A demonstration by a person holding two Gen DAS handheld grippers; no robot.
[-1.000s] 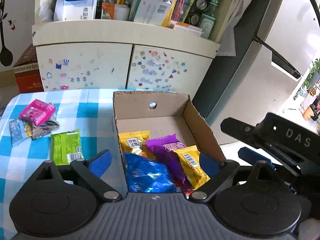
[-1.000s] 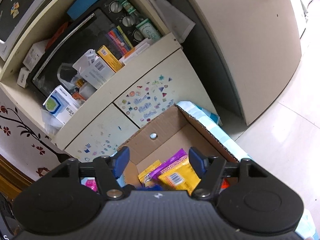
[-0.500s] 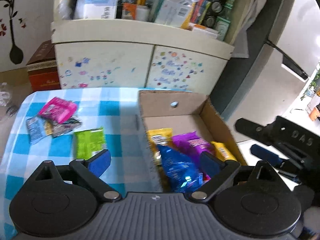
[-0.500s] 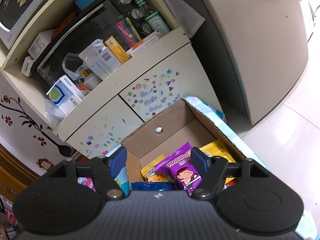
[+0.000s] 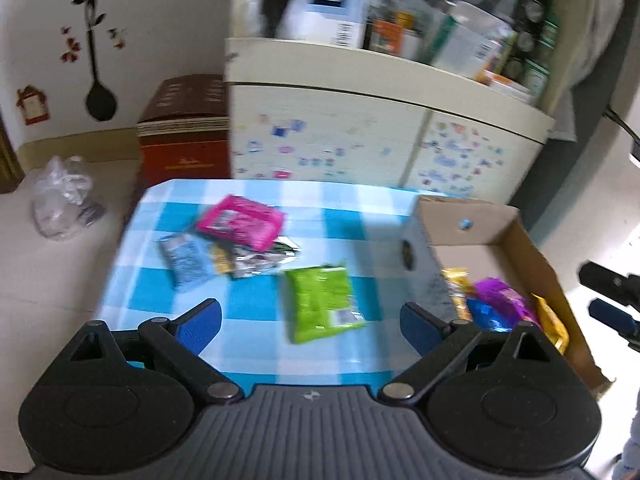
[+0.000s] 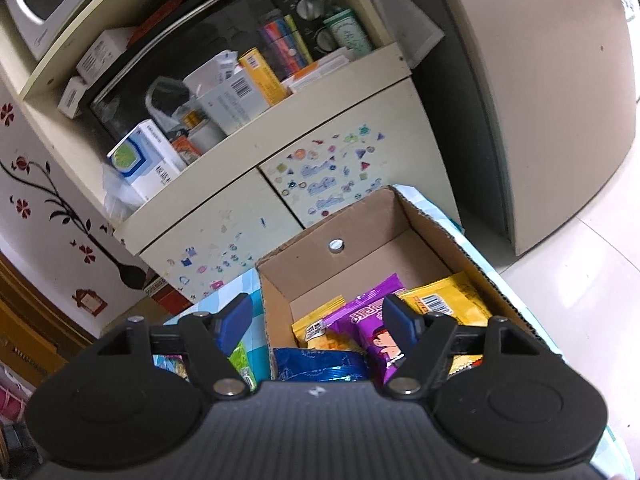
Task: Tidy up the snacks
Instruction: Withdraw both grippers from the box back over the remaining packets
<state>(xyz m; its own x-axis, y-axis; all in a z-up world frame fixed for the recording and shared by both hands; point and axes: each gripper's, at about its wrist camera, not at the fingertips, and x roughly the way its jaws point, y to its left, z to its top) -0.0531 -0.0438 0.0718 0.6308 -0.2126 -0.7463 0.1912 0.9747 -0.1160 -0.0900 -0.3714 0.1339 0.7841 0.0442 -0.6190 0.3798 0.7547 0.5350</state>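
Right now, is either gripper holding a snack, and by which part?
Nothing is held. The left gripper and the right gripper are both open and empty.

It was a home: a sticker-covered cabinet (image 6: pixel 332 184) at twelve o'clock, a microwave (image 6: pixel 52 4) at ten, flower decals (image 5: pixel 90 40) on the wall, a checked-cloth bench (image 5: pixel 240 292).

The right tongs (image 6: pixel 316 320) hang spread over the cardboard box (image 6: pixel 360 220), which holds perhaps 4 snack packets (image 6: pixel 376 320).
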